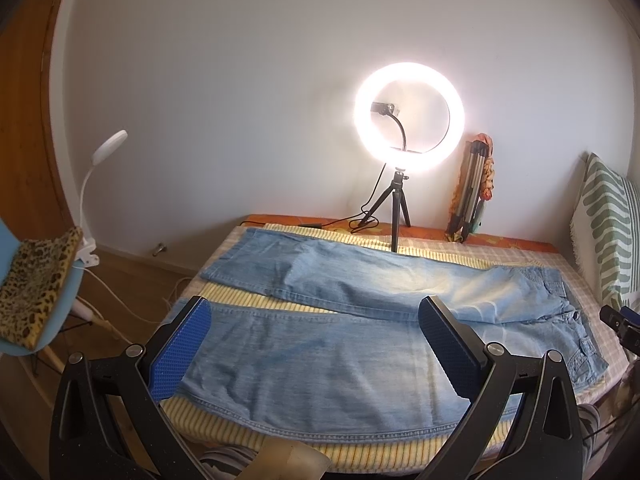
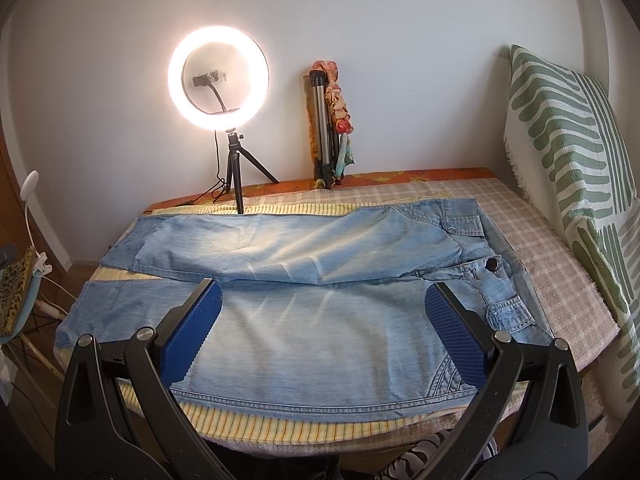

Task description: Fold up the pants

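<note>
Light blue jeans [image 1: 320, 344] lie flat and spread on the bed, legs to the left, waist with a dark button [image 2: 491, 264] to the right; they also show in the right wrist view [image 2: 320, 320]. The two legs lie apart at the hems. My left gripper [image 1: 316, 312] is open and empty, held above the near leg. My right gripper [image 2: 326, 292] is open and empty, above the near leg close to the crotch. Its tip shows at the right edge of the left wrist view [image 1: 622, 322].
A lit ring light on a small tripod [image 2: 218, 80] stands at the bed's far edge, its cable beside it. A folded tripod [image 2: 324, 128] leans on the wall. A green-striped pillow [image 2: 568, 152] is at right. A chair with a leopard cushion [image 1: 36, 292] and clip lamp stands left.
</note>
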`<action>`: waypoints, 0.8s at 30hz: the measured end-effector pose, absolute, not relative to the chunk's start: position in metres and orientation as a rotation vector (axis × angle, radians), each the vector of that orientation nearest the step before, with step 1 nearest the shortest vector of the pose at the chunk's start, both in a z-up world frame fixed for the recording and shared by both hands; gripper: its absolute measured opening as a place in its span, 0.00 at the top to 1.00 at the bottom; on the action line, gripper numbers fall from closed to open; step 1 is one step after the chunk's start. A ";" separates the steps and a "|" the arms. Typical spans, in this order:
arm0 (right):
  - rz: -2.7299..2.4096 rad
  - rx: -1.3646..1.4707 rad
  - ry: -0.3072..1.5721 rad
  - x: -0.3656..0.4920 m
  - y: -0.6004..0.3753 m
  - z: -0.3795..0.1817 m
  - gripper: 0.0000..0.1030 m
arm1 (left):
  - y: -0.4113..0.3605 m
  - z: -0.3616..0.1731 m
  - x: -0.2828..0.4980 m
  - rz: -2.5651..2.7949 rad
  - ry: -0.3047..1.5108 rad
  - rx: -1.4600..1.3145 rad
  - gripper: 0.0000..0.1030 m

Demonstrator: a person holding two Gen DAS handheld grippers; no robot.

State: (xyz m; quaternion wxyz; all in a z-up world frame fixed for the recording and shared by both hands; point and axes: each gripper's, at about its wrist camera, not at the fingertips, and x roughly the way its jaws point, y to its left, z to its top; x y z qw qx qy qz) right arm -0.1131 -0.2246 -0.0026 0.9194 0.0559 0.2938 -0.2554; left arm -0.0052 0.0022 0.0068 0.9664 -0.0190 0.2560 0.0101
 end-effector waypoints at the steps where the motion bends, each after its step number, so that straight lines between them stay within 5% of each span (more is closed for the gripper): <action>1: -0.525 0.116 0.604 -0.114 -0.224 -0.003 0.00 | 0.003 0.007 -0.005 0.018 0.519 -0.040 0.00; 24: -0.516 0.115 0.613 -0.108 -0.221 -0.009 0.00 | 0.006 0.006 -0.001 0.017 0.529 -0.035 0.00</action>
